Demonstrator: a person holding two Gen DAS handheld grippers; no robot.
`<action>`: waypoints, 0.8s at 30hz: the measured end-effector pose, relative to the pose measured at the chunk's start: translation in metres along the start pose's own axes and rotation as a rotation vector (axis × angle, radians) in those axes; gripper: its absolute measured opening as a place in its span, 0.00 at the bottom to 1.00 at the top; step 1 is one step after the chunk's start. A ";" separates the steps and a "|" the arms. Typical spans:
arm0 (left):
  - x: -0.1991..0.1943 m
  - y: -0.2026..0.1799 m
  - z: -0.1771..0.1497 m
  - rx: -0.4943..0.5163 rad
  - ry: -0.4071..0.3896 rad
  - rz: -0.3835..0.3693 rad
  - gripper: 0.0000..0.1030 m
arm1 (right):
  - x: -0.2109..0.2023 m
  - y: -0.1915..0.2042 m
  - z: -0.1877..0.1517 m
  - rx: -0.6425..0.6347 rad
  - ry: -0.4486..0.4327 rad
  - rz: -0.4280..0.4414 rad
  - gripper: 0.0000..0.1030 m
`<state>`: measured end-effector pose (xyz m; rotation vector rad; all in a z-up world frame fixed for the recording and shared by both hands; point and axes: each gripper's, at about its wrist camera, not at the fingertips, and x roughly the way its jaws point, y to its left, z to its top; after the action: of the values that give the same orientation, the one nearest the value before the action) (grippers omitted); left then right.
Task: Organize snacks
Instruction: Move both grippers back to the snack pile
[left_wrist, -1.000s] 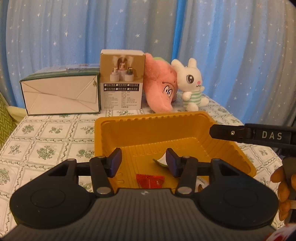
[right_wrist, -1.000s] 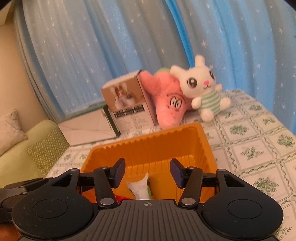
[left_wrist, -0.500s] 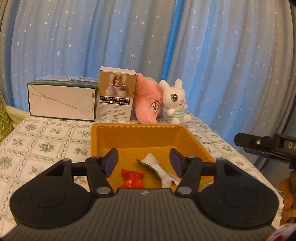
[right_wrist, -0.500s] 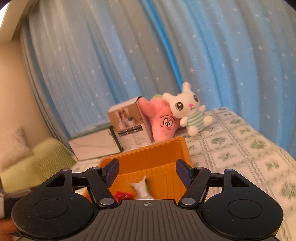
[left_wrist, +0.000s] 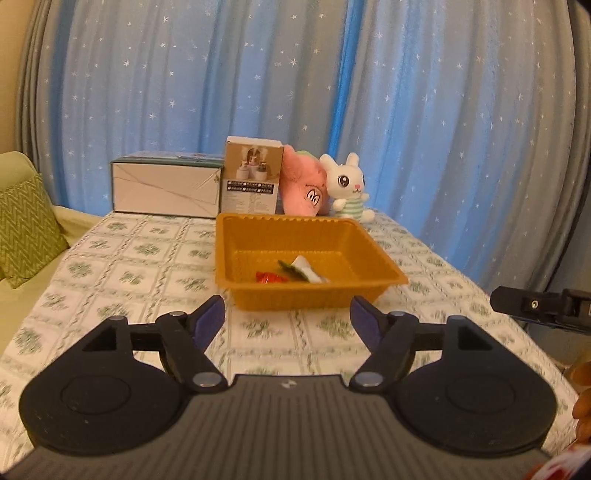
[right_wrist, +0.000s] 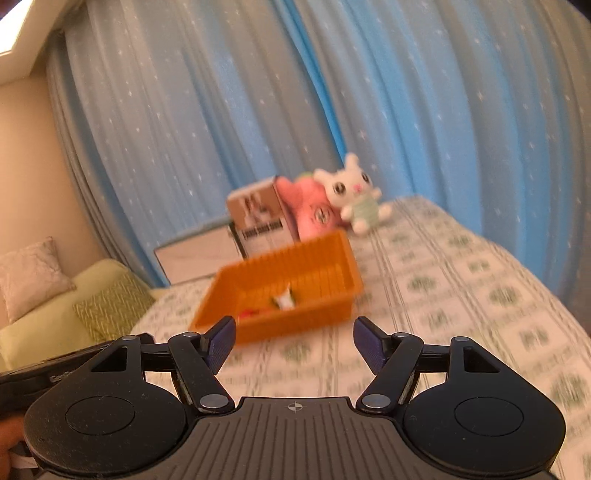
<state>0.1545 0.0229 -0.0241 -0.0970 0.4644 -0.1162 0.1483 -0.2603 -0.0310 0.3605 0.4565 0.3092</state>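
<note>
An orange tray (left_wrist: 258, 299) stands on the patterned tablecloth and also shows, blurred, in the right wrist view (right_wrist: 321, 254). Inside it lie a red snack packet (left_wrist: 271, 277) and a white and green snack packet (left_wrist: 303, 271), both seen again in the right wrist view (right_wrist: 283, 300). My left gripper (left_wrist: 287, 323) is open and empty, held back from the tray's near side. My right gripper (right_wrist: 293, 341) is open and empty, also back from the tray. Part of the right gripper shows at the right edge of the left wrist view (left_wrist: 539, 304).
At the far end of the table stand a white box (left_wrist: 164, 186), a brown product box (left_wrist: 251, 181), a pink plush (left_wrist: 304, 188) and a white rabbit plush (left_wrist: 347, 184). A green sofa with cushions (left_wrist: 26, 225) is at left. Blue curtains hang behind.
Both grippers have pulled back and up from the tray, which now looks smaller and farther. Both sets of fingers stand wider apart. The snacks stay in the tray.
</note>
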 end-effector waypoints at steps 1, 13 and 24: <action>-0.008 -0.001 -0.005 0.002 0.004 0.013 0.70 | -0.005 0.001 -0.006 0.001 0.006 -0.004 0.70; -0.068 -0.001 -0.051 0.014 0.159 0.097 0.69 | -0.034 0.014 -0.065 -0.074 0.192 0.032 0.72; -0.047 0.009 -0.081 0.081 0.261 0.083 0.67 | -0.044 0.019 -0.076 -0.087 0.224 -0.016 0.72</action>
<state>0.0772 0.0324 -0.0764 0.0182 0.7230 -0.0658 0.0702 -0.2396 -0.0710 0.2381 0.6632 0.3545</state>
